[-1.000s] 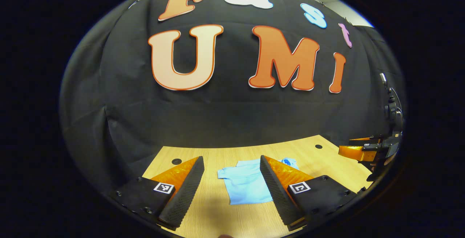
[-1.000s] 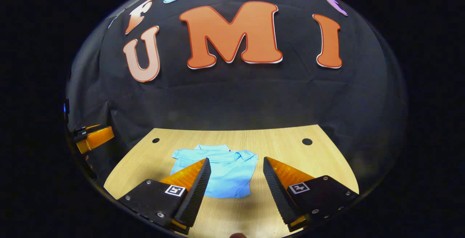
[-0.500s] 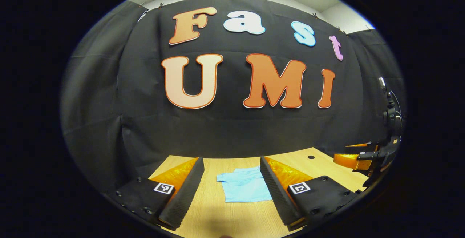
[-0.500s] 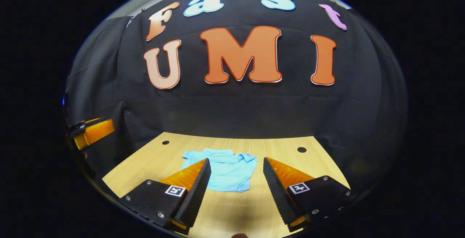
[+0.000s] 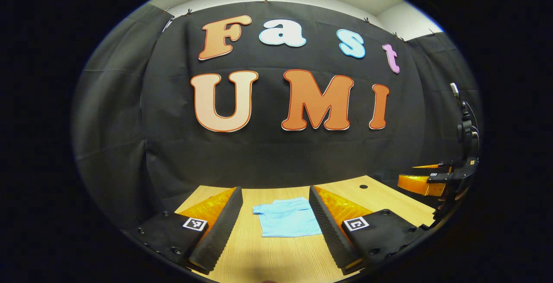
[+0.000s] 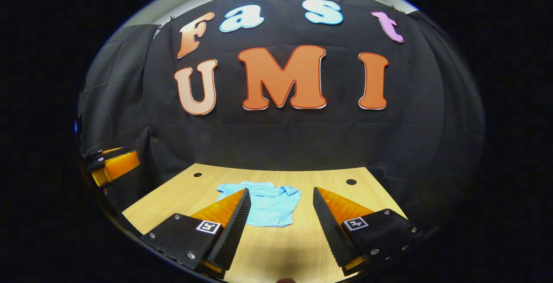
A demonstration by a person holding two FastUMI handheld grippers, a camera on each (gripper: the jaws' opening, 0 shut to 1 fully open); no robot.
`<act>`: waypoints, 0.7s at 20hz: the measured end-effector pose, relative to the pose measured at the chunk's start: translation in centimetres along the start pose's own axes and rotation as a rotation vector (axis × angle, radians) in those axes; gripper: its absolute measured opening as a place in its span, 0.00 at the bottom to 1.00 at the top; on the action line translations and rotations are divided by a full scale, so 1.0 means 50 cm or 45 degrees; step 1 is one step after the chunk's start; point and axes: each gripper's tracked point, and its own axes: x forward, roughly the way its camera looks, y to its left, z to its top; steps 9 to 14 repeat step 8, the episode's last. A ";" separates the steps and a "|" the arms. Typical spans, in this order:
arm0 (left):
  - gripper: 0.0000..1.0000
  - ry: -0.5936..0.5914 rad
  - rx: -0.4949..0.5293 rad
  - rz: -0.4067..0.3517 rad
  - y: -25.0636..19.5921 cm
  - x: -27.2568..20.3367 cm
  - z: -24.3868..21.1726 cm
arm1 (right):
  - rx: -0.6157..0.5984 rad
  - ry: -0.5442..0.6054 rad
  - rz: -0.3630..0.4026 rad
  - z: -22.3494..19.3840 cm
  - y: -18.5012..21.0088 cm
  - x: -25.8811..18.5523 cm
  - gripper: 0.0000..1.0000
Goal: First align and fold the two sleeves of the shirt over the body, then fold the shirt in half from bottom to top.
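A light blue shirt (image 5: 286, 221) lies folded into a compact rectangle on the wooden table (image 5: 276, 257), its collar at the far side. In the left gripper view my left gripper (image 5: 275, 211) is open, held above and short of the shirt, with nothing between its fingers. The right gripper (image 5: 421, 182) appears there at the far right, in the air. In the right gripper view the shirt (image 6: 270, 205) lies ahead of my open right gripper (image 6: 280, 205), which is empty and clear of the cloth. The left gripper (image 6: 113, 166) hangs at that view's left edge.
The table (image 6: 181, 192) has small round holes near its far corners (image 6: 351, 182) (image 6: 197, 174) (image 5: 363, 186). The black cloth wall rises right behind the table's far edge and wraps around both sides.
Both grippers have drawn back and up from the shirt, which now looks smaller and farther off in both views. The shirt itself has not moved. Both stay open.
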 end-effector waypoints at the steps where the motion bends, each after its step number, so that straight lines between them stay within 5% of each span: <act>1: 0.99 -0.002 0.001 0.006 -0.003 -0.005 0.001 | -0.004 -0.004 0.000 0.001 0.000 -0.003 0.88; 14: 0.97 -0.025 -0.004 0.036 -0.006 -0.016 0.011 | -0.037 -0.032 0.012 0.007 0.001 -0.017 0.88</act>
